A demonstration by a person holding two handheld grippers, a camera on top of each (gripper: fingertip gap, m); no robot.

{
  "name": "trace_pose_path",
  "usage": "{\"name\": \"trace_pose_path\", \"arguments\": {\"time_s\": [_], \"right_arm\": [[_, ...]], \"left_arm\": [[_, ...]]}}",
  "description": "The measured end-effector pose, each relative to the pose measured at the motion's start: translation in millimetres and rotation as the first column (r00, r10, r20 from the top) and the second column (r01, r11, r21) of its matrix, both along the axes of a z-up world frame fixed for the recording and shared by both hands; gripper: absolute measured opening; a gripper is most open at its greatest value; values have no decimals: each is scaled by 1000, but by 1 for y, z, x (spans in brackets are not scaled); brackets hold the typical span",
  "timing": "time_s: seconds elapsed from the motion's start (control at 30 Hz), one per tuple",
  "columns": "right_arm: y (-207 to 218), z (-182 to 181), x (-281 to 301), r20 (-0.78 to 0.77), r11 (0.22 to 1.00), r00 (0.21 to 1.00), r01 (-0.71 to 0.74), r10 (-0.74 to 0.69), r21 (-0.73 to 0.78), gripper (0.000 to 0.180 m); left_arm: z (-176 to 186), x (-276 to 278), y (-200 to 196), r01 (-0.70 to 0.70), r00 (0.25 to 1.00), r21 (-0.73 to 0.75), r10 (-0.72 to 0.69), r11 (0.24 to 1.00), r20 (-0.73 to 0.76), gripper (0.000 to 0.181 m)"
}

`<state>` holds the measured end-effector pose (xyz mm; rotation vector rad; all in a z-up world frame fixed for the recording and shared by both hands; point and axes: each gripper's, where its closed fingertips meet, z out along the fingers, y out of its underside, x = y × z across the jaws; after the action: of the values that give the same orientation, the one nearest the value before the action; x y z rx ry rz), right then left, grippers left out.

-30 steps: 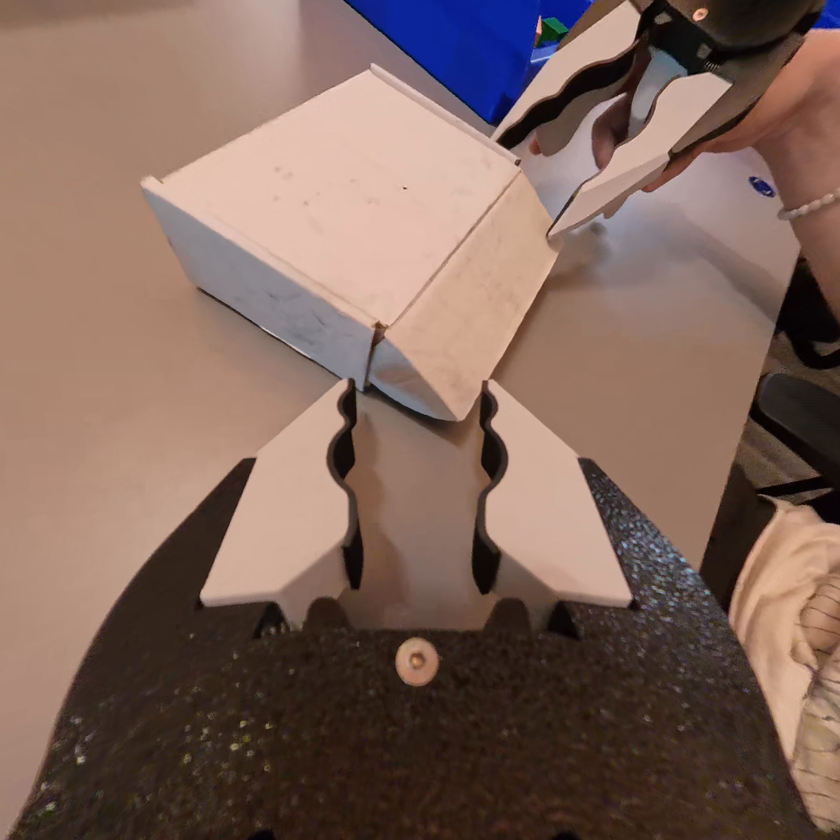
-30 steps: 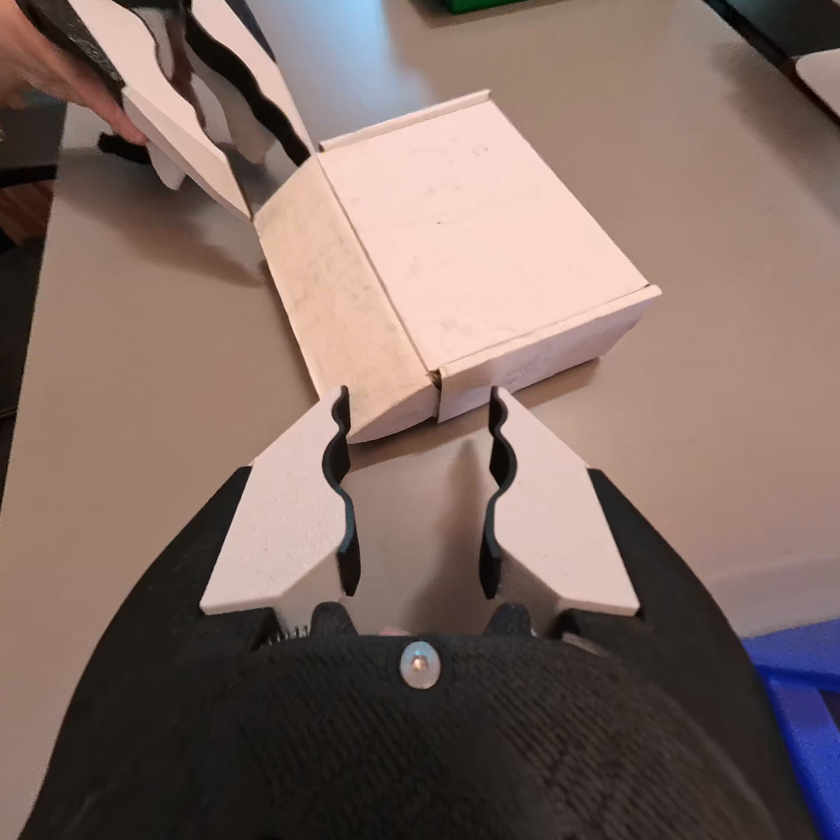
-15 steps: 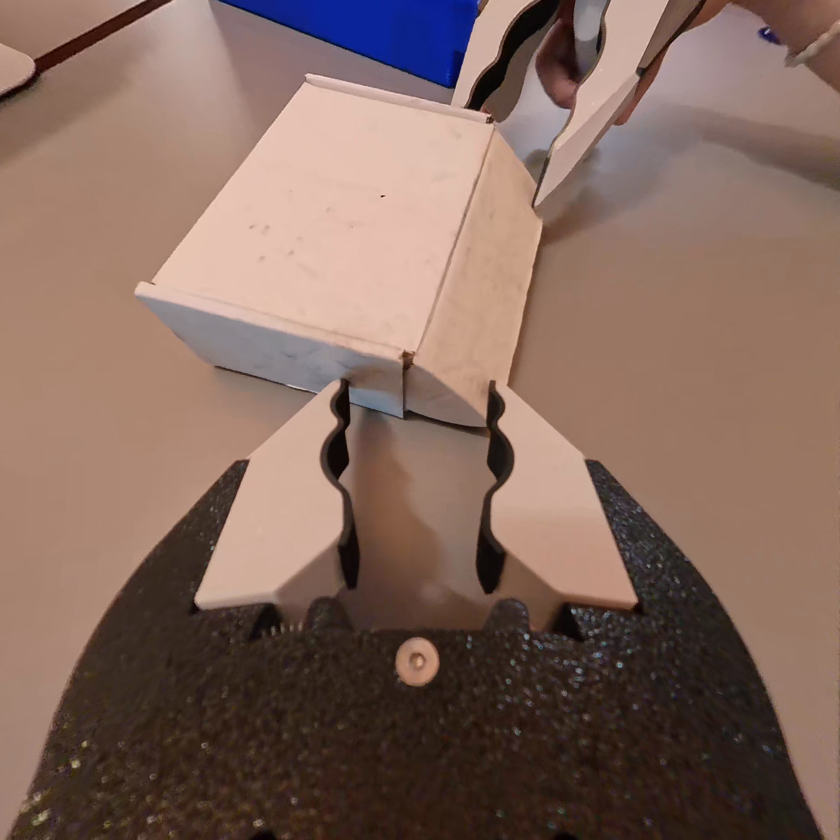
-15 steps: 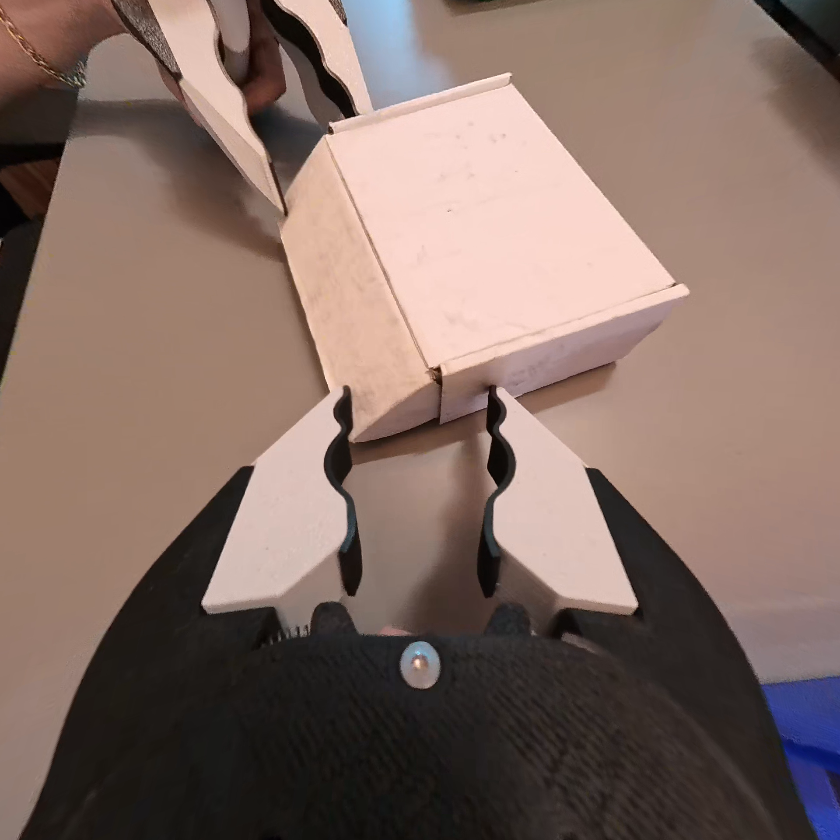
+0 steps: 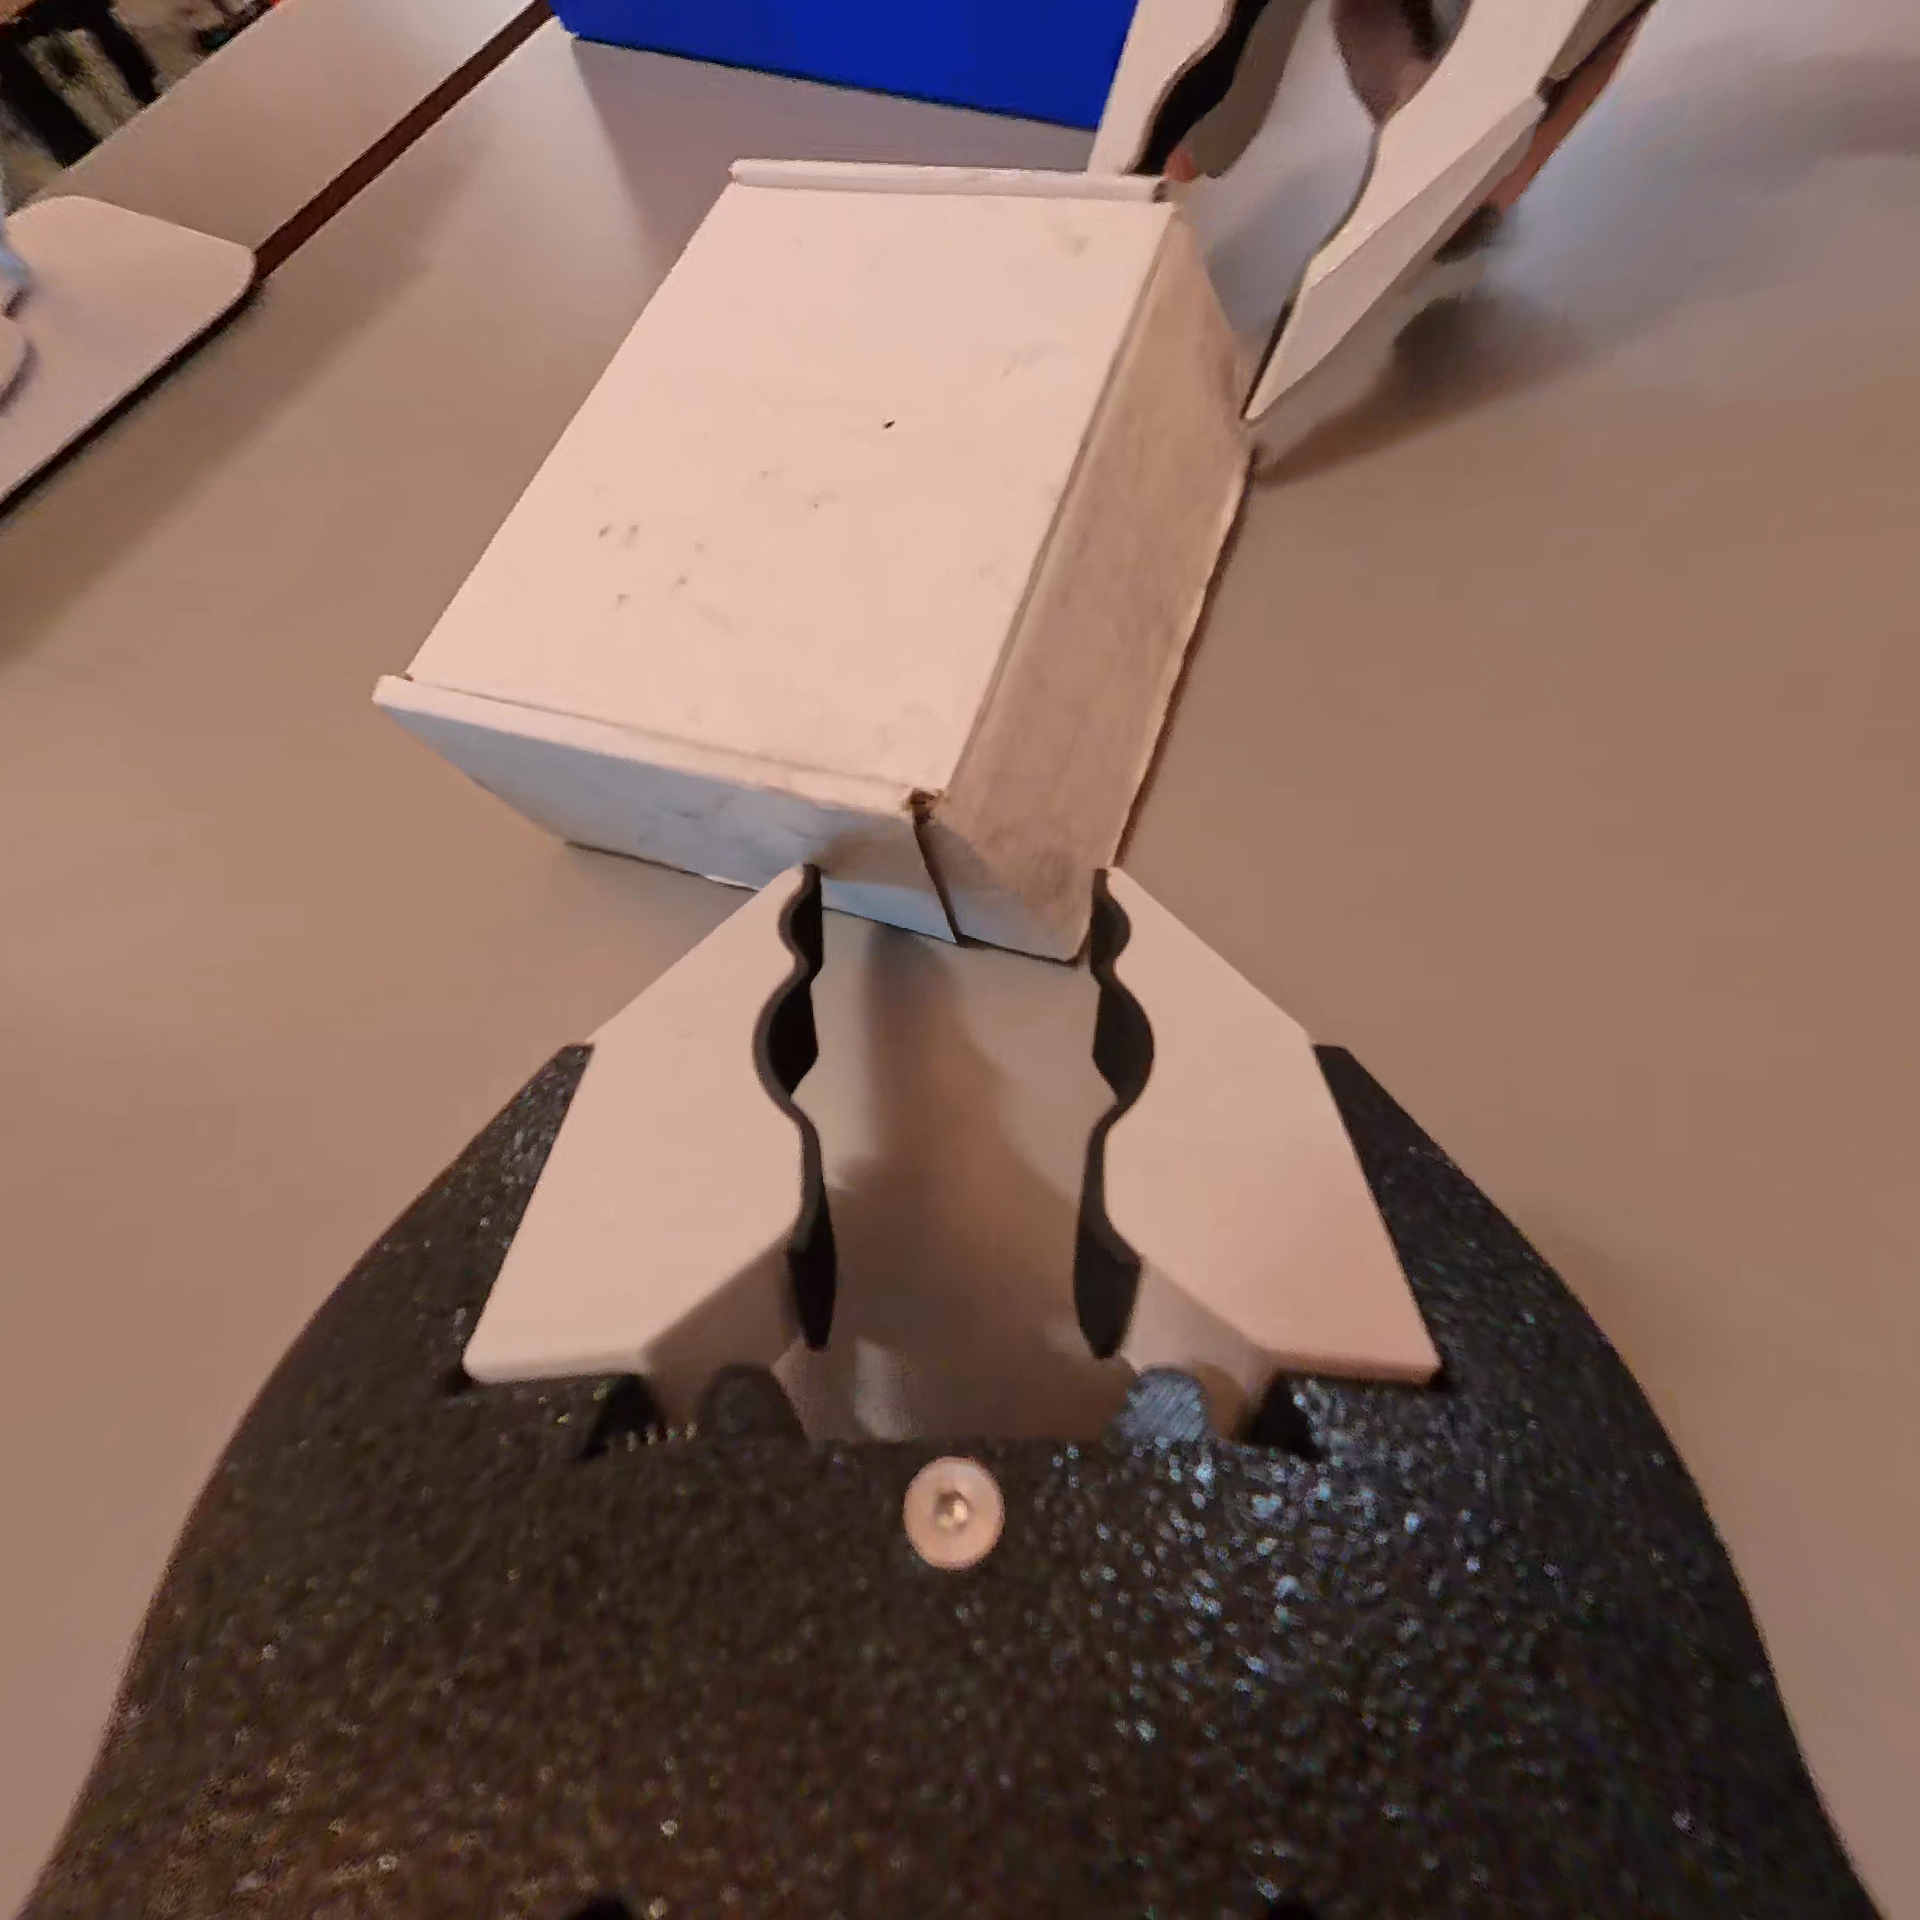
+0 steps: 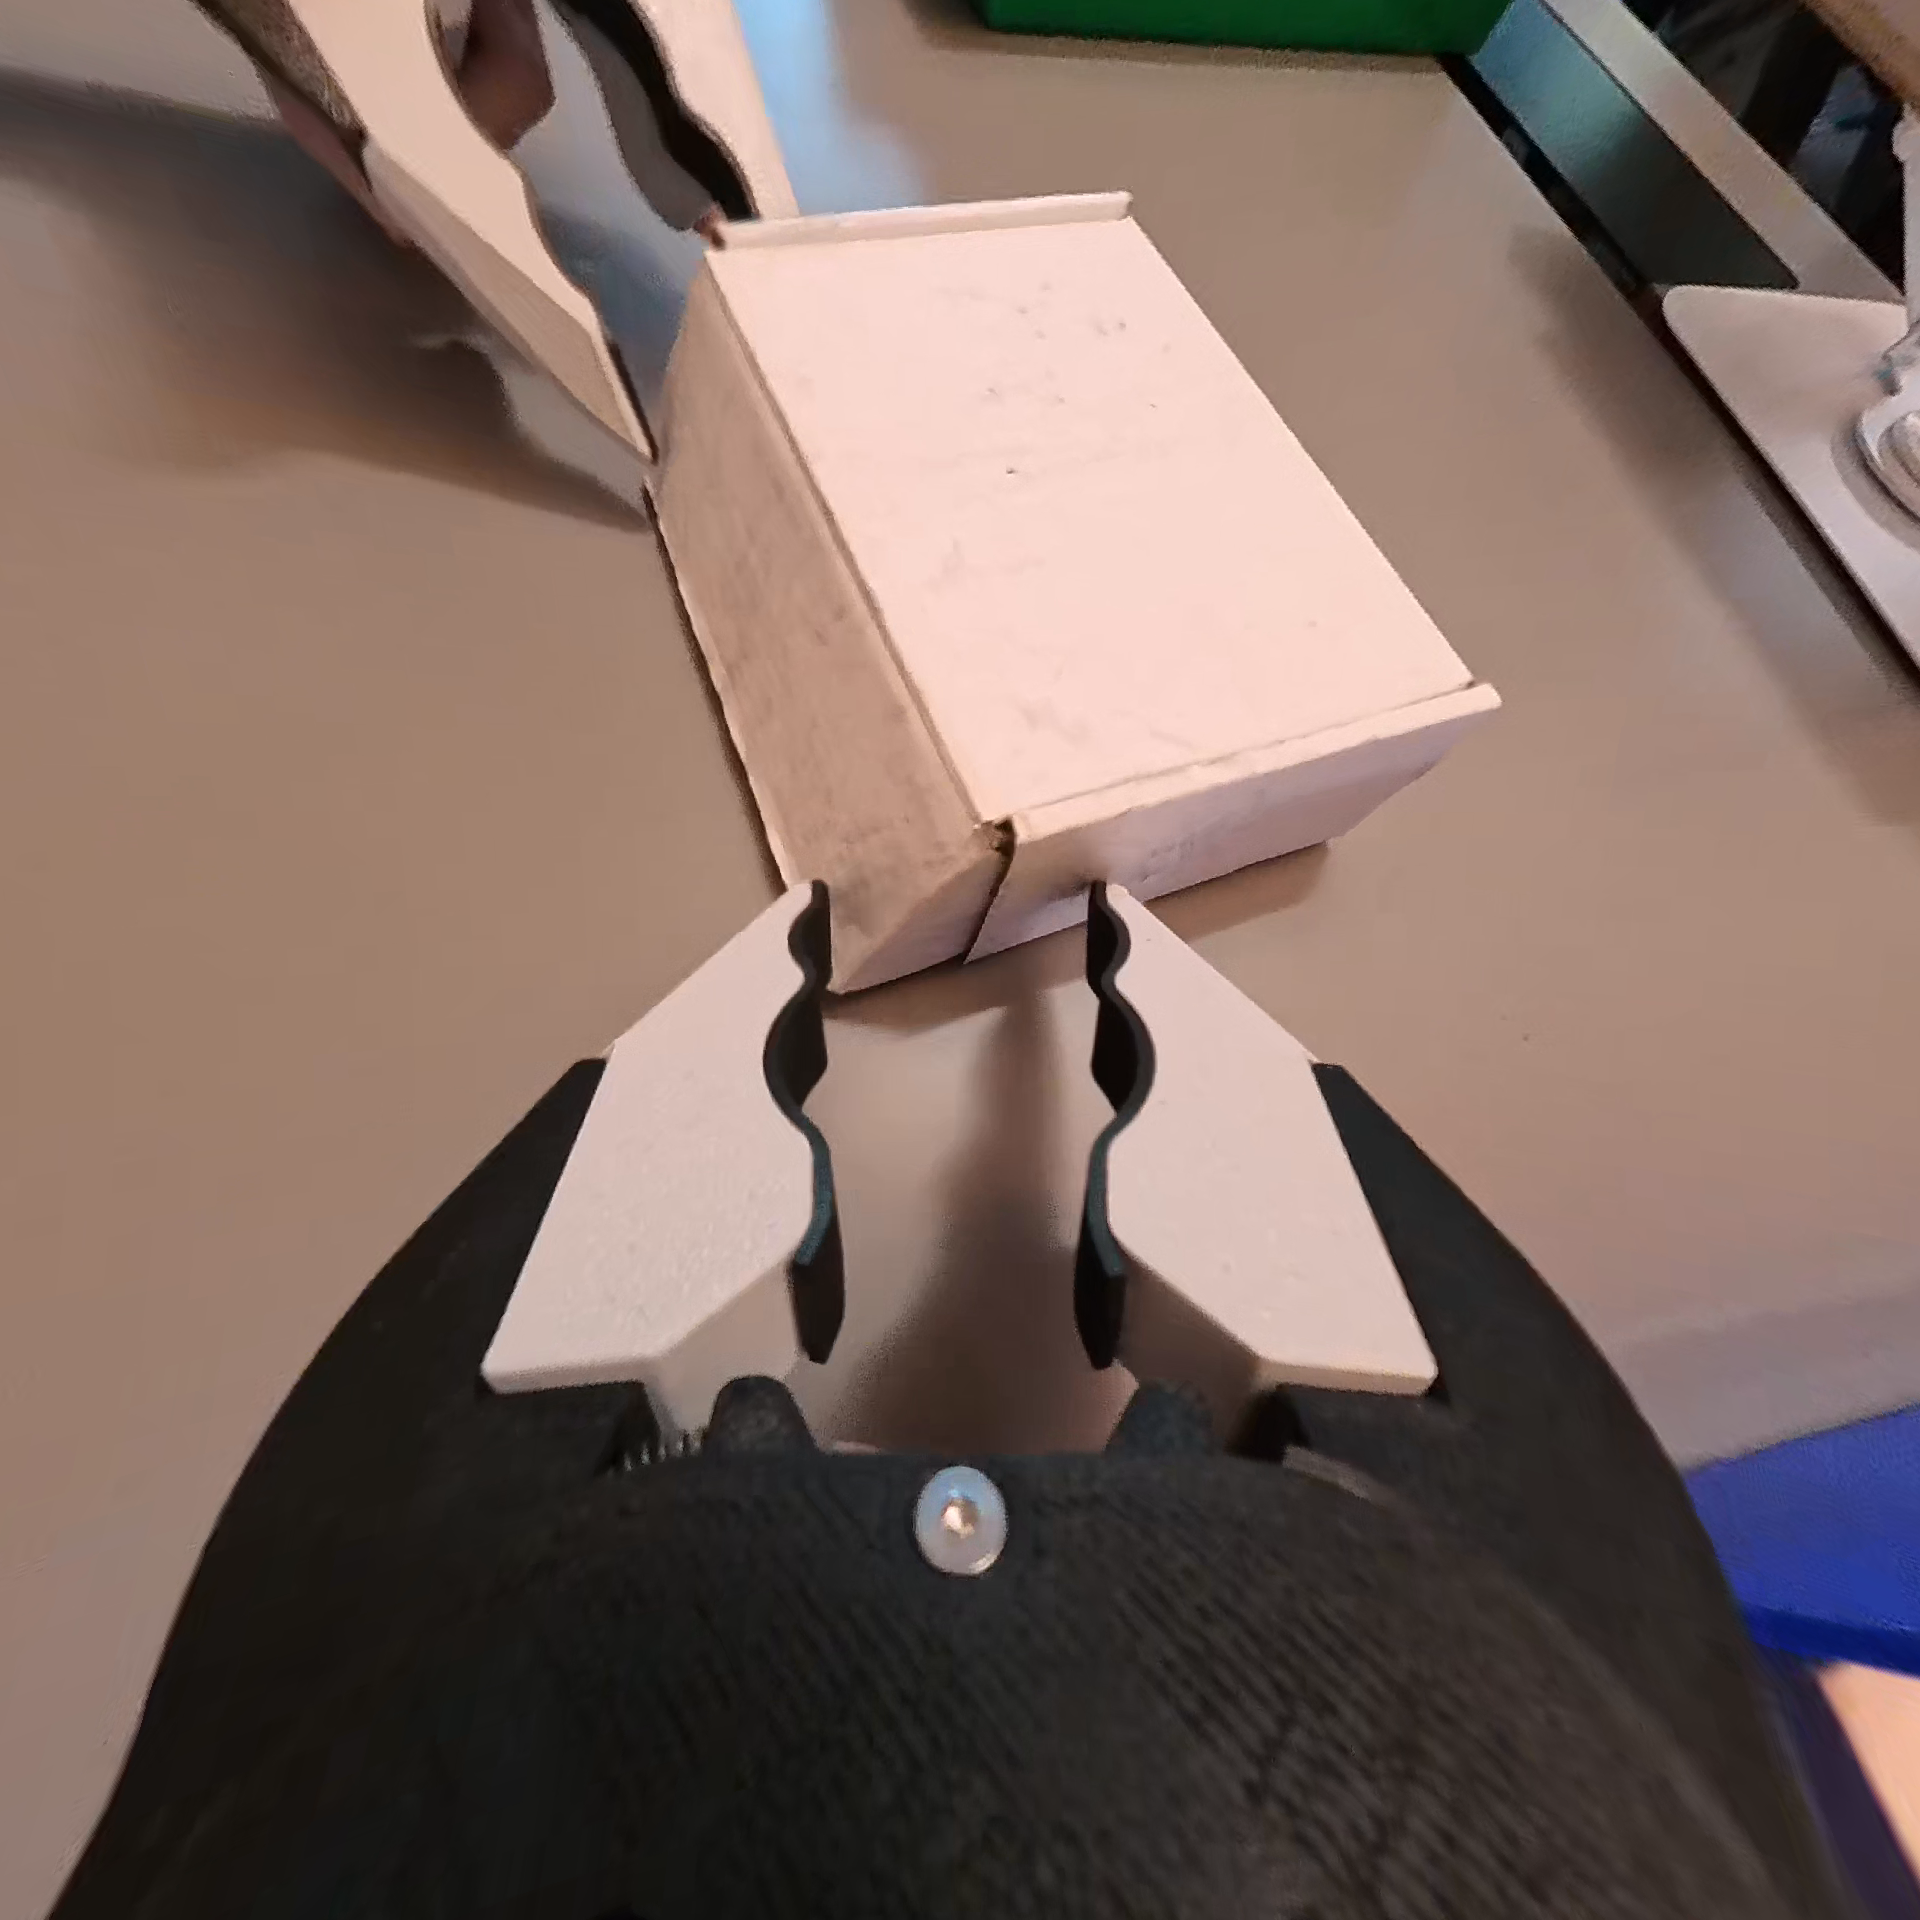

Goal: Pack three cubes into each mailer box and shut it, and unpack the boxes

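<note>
The white mailer box (image 5: 821, 520) is seen resting on the grey table (image 5: 1558, 831), lid down, with its front flap folded over the side wall. In the left wrist view the box lies at 12 o'clock from the left gripper (image 5: 951, 894), whose fingers are spread wide and hold nothing; its tips stand at the near corner of the flap. The right gripper (image 6: 956, 899) is likewise spread wide and empty, its tips at the opposite corner of the same flap.

The step in hand is judged to be the seating of the front flap against the box wall. Both flap ends should be pressed together and evenly, so that the flap is not skewed. Force should be applied low on the flap, toward the table, and the box should be kept from sliding.

The box is made of thin corrugated card, matte, scuffed and lightly soiled, with creased fold lines and a small tear at the corner. The fingers (image 5: 665, 1143) are rigid pale wedges with wavy dark rubber pads. A blue bin (image 5: 831, 52) is seen at 12 o'clock beyond the box.
</note>
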<state>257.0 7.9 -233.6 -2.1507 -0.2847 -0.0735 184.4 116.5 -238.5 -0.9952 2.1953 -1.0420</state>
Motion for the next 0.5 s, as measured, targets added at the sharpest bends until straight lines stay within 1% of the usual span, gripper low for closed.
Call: {"name": "trace_pose_path", "arguments": {"time_s": [0.03, 0.07, 0.1, 0.13, 0.23, 0.3, 0.33, 0.37, 0.5], "right_arm": [[-3, 1, 0, 22, 1000, 1000, -6, 6, -7, 53], [-4, 4, 0, 26, 1000, 1000, -2, 2, -3, 62], [-5, 7, -1, 7, 1000, 1000, -4, 4, 2, 65], [-5, 9, -2, -9, 1000, 1000, -6, 6, 1, 64], [-5, 2, 7, 33, 998, 999, 1, 1, -56, 60], [-5, -8, 4, 13, 992, 999, -31, 33, -121, 56], [-4, -11, 0, 1, 989, 998, -63, 63, -134, 51], [-2, -12, -2, 2, 987, 996, -87, 88, -133, 49], [3, -13, 4, 54, 986, 993, -102, 110, -135, 43]], "left_arm": [[1, -2, -2, 20, 1000, -15, -20, 1000, -1, 55], [2, -3, -2, 30, 1000, -22, -30, 999, -1, 60], [1, -4, -1, 35, 999, -22, -36, 999, -7, 60], [0, -4, -1, 42, 999, -16, -42, 999, -15, 60], [-7, -1, 4, 54, 998, 25, -53, 998, -36, 53], [-9, 0, 3, 78, 995, 21, -76, 997, -60, 52], [-9, 1, 4, 82, 995, 17, -81, 996, -64, 49], [-10, 3, 5, 78, 995, 21, -77, 997, -65, 48], [-11, 10, 10, 74, 997, 67, -72, 995, -38, 43]]}}
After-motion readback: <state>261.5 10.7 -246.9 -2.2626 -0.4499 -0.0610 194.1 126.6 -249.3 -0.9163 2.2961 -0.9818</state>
